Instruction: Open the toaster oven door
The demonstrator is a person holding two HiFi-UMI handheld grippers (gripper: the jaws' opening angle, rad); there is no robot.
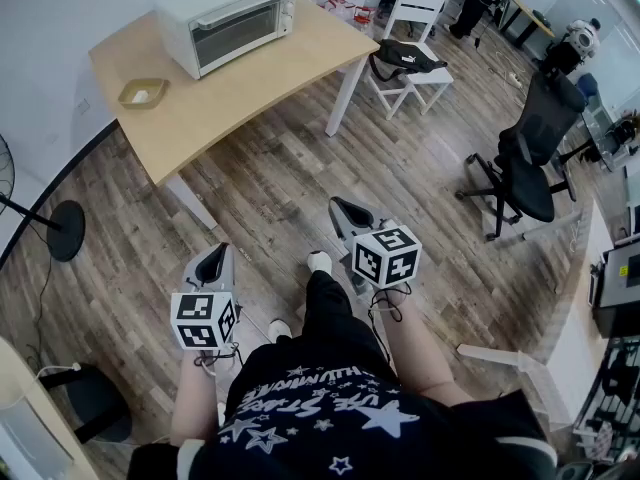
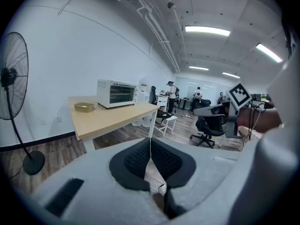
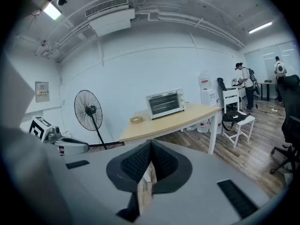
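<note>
Toaster oven on table, well apart from left gripper, right gripper

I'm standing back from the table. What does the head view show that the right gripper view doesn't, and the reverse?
Head view only: the person's black star-print shirt and white shoes. Right gripper view only: the white wall-mounted air conditioner, and the right gripper with its jaws shut on nothing. Both: the white toaster oven, door closed, on the light wooden table beside a small tan bowl, plus the white chair carrying a black bag.
</note>
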